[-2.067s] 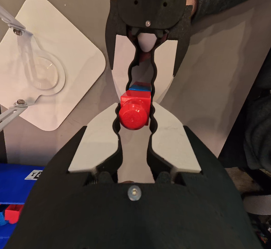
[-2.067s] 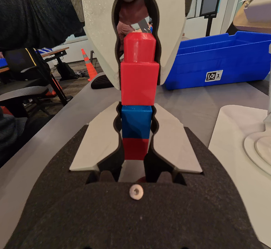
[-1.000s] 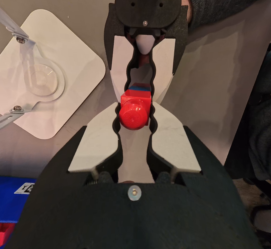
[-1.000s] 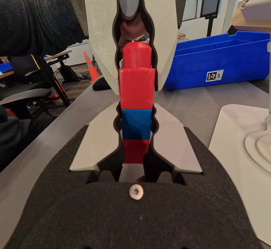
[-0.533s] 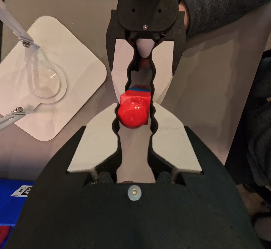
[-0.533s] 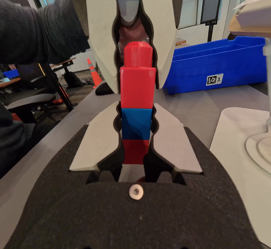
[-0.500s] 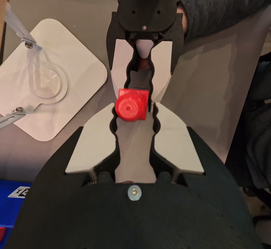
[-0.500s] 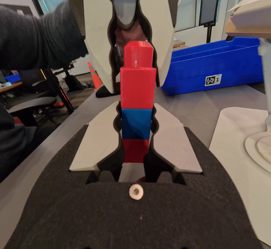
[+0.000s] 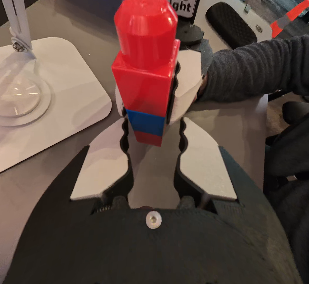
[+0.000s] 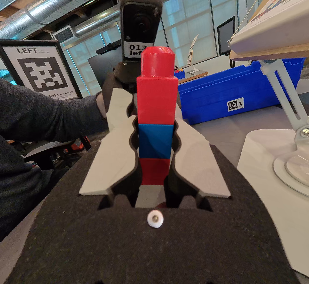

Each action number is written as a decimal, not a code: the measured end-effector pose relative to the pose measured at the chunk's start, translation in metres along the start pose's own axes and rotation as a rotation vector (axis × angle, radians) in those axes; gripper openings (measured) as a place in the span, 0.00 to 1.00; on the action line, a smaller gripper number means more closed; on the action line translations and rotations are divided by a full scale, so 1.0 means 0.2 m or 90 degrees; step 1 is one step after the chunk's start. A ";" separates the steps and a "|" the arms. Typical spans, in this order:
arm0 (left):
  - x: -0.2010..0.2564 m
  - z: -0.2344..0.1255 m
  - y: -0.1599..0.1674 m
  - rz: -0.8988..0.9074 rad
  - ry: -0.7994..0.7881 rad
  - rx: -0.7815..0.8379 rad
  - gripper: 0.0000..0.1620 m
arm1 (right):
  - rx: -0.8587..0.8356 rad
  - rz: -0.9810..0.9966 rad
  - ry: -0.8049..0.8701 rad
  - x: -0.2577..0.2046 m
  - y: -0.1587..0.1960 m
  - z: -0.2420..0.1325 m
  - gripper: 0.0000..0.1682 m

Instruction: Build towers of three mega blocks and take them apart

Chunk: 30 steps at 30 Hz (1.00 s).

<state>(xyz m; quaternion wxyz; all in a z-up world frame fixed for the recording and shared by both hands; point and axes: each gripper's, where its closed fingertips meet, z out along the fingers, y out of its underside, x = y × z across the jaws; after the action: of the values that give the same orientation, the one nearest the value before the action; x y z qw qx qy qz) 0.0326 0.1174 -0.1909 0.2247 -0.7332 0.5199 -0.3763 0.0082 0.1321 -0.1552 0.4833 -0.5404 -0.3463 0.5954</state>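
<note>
Left wrist view: left gripper [image 9: 153, 135] spread wide, gripping nothing, fingers either side of the tower's base without touching.
Tower [image 10: 156, 123]: three blocks upright, top red block [image 10: 157, 98], blue block [image 10: 155, 140], bottom red block [image 10: 154, 170]; lifted or resting on the grey surface [image 9: 83, 25], cannot tell.
Right gripper [image 10: 155, 142]: closed on the blue block, pinching both sides.
Blue bin [image 10: 234, 90]: far side of the surface, behind the tower.
White stand base [image 9: 50, 92]: on the surface beside the tower.

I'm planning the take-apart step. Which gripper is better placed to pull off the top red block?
Probably left: the left gripper is open and free, while the right gripper is shut on the tower's blue block, under the top red block.
</note>
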 end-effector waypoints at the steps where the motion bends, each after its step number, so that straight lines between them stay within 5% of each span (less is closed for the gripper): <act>1: 0.00 0.01 -0.01 -0.007 0.011 0.014 0.32 | 0.000 -0.001 -0.001 0.00 0.00 0.00 0.22; 3: -0.02 0.02 0.00 -0.003 0.005 0.015 0.24 | -0.002 0.000 -0.005 -0.01 0.00 0.00 0.22; 13: 0.01 0.04 0.10 -0.002 0.024 -0.100 0.23 | 0.039 0.007 -0.036 -0.03 -0.04 -0.03 0.22; 30: 0.01 0.03 0.10 0.004 0.010 -0.112 0.23 | 0.025 0.002 -0.036 -0.03 -0.03 -0.02 0.23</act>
<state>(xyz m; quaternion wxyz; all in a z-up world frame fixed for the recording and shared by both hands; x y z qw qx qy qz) 0.0253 0.1084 -0.2077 0.1563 -0.7459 0.5548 -0.3339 0.0138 0.1282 -0.1489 0.4830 -0.5143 -0.3470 0.6179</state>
